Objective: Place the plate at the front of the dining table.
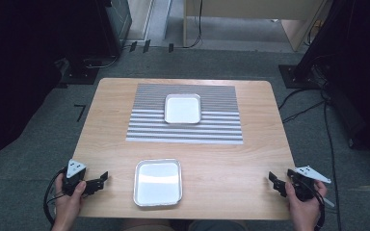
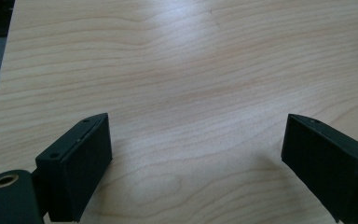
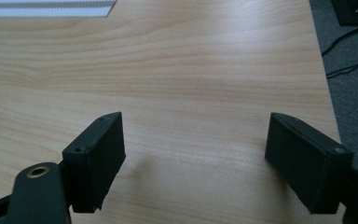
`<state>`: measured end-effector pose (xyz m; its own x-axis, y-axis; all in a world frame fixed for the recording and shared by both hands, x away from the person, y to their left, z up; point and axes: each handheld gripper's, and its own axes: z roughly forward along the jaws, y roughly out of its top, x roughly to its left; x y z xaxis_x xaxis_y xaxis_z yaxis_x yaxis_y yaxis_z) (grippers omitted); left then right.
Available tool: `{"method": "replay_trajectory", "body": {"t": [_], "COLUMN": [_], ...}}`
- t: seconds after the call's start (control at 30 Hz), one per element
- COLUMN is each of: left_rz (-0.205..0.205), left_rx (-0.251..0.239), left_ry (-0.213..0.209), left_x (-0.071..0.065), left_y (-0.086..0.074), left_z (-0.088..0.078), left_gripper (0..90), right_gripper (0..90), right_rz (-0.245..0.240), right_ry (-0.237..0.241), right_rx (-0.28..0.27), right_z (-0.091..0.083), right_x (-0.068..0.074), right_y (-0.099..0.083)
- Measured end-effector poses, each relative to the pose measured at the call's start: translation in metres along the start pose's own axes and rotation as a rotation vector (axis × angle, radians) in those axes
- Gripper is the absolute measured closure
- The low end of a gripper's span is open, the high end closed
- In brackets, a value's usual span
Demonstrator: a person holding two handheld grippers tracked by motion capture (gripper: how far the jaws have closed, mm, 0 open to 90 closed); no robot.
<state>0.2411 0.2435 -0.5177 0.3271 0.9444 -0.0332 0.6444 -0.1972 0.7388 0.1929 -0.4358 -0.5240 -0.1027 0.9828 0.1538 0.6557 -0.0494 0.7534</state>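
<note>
two black jaws rise from the bottom of the left gripper view, blocky and matte, with small screw holes along their top edges – they stand wide apart with bare pale wood grain between them and nothing held. the left gripper (image 2: 196,158) hovers over the wooden table (image 2: 191,70), whose surface is smooth, light and streaked with soft wavy grain; the table's edge and grey floor show at the far left of that frame.

the right gripper (image 3: 193,158) looks much the same in its own view: jaws spread wide, empty, only wood between them. a corner of the striped mat (image 3: 46,8) sits at the upper left of that frame, and grey carpet with dark cables runs down the right side.

from the high view, the left hand (image 1: 70,202) grips its tool at the lower left corner of the table, the right hand (image 1: 306,204) at the lower right; each gripper carries a grey three-cornered plate on top. between them, at the bottom centre, lies a shallow metal tray (image 1: 158,182) – square with rounded corners, a shiny rolled rim and a pale, dull floor, empty. it is well apart from both grippers. higher in the frame, a rectangular mat of fine grey and white stripes covers the middle of the table, and a second, smaller metal tray (image 1: 183,109) of the same rounded shape rests on its upper half, also empty.
</note>
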Motion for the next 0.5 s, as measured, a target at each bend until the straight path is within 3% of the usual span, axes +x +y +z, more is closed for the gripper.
{"method": "replay_trajectory", "body": {"t": [0.1, 0.13, 0.17, 0.2, 0.3, 0.5], "left_rz": [-0.025, -0.025, -0.016, -0.003, 0.023, 0.013], "left_rx": [-0.002, -0.002, 0.004, 0.011, 0.022, 0.022], "left_ry": [-0.019, -0.019, -0.007, 0.007, 0.030, 0.039], "left_x": [0.0030, 0.0030, 0.0017, -0.0002, -0.0041, -0.0051], "left_y": [-0.0008, -0.0008, -0.0004, -0.0002, 0.0003, 0.0006], "left_z": [-0.0009, -0.0009, -0.0002, 0.0004, 0.0018, 0.0022], "left_gripper": [8.5, 8.4, 8.5, 8.4, 8.5, 8.4], "right_gripper": [18.8, 18.8, 18.0, 18.0, 17.6, 17.1], "right_rz": [-0.051, -0.051, -0.111, -0.118, -0.104, -0.108], "right_ry": [-0.037, -0.037, -0.073, -0.075, -0.066, -0.067], "right_rx": [0.020, 0.020, 0.037, 0.036, 0.040, 0.040], "right_z": [0.0017, 0.0017, 0.0037, 0.0036, 0.0039, 0.0038], "right_x": [0.0059, 0.0059, 0.0118, 0.0126, 0.0110, 0.0109], "right_y": [-0.0002, -0.0002, -0.0005, -0.0006, -0.0002, -0.0004]}}
